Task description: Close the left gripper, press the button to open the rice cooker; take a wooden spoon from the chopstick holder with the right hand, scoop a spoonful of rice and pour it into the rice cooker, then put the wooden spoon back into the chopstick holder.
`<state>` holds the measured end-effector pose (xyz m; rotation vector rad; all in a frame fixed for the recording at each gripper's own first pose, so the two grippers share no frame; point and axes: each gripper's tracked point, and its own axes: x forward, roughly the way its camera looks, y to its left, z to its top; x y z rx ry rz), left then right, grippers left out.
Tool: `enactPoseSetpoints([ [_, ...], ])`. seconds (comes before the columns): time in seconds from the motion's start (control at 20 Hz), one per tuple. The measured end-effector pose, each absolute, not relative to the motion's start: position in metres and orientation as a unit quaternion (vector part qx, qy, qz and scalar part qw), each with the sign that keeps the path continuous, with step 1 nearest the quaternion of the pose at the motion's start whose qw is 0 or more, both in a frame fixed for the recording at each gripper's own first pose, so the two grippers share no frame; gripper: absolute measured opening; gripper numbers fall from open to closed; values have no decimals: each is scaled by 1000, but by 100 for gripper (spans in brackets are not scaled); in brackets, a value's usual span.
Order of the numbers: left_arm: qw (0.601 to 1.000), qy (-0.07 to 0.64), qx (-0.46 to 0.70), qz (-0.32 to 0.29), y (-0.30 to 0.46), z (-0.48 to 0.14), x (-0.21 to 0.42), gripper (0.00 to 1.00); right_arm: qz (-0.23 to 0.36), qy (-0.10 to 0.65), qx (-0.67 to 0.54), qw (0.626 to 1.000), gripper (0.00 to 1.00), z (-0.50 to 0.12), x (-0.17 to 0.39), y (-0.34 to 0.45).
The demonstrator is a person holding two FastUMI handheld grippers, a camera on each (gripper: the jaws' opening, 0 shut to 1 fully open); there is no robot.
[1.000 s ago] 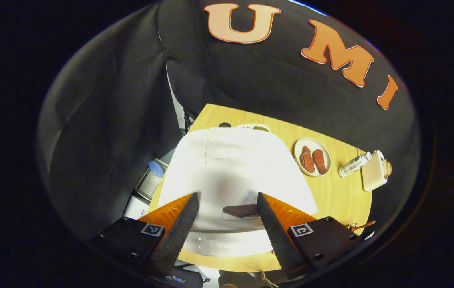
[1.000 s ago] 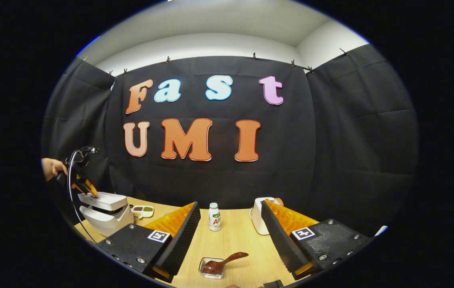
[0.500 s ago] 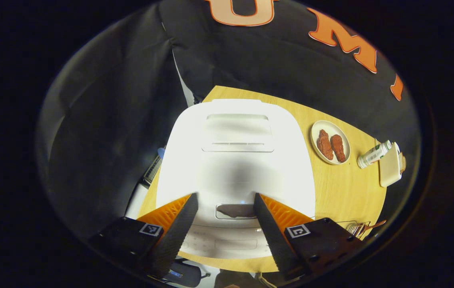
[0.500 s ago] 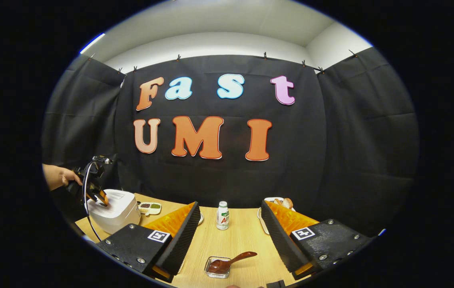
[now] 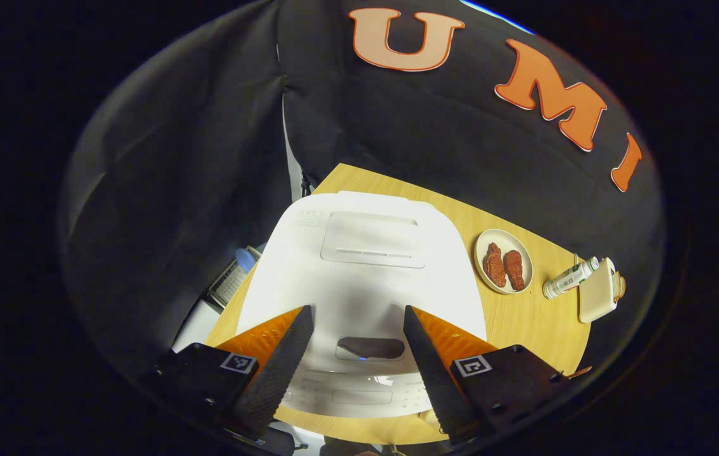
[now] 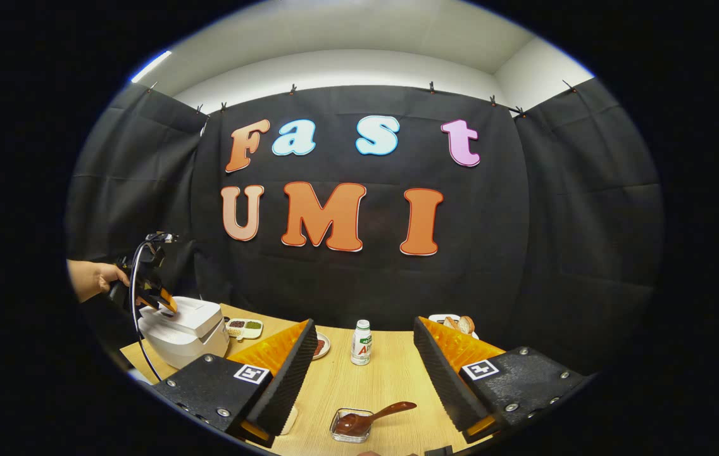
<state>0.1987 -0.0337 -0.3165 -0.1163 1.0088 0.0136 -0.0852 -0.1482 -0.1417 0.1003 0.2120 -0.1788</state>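
The white rice cooker (image 5: 366,278) stands with its lid down on the wooden table (image 5: 524,323). My left gripper (image 5: 357,310) hovers open just above the cooker's front, its fingers either side of the dark lid button (image 5: 369,347) without touching it. In the right gripper view the cooker (image 6: 185,326) sits at the far left, with a hand (image 6: 90,278) holding the left gripper (image 6: 160,299) over its lid. My right gripper (image 6: 364,322) is open and holds nothing above the table. Below it a brown wooden spoon (image 6: 372,418) rests in a small clear holder (image 6: 348,425).
A plate with two reddish-brown pieces (image 5: 504,269), a small white bottle (image 5: 569,277) and a white box with bread (image 5: 597,290) stand right of the cooker. A divided dish (image 6: 244,327) sits behind the cooker. The table's edge runs close on the cooker's left.
The cooker lid, ajar one second ago, has been pressed down. The left gripper has since lifted slightly off it. The right gripper has drifted a little; the spoon has not moved.
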Motion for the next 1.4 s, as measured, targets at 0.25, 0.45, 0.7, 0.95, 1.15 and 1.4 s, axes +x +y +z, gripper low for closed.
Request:
enactPoseSetpoints([
  [0.25, 862, 506, -20, -1, -43, -331, 193, 97, -80, 105, 42, 990, 95, -144, -79, -141],
  [0.45, 869, 492, -48, -7, -49, -324, 193, 100, -84, 105, 38, 990, 95, -143, -78, -144],
  [0.7, 932, 359, -47, -8, -45, -247, 191, 100, -83, 90, 38, 992, 95, -133, -61, -136],
  [0.95, 981, 193, -12, -19, -58, -155, 156, 97, -60, 67, 48, 995, 95, -123, -28, -105],
  [1.15, 994, 109, -22, -20, -63, -111, 111, 100, -29, 55, 70, 996, 95, -115, 2, -74],
  [1.4, 1000, 20, -4, -12, -79, -63, 76, 100, -7, 33, 80, 996, 95, -93, 29, -50],
])
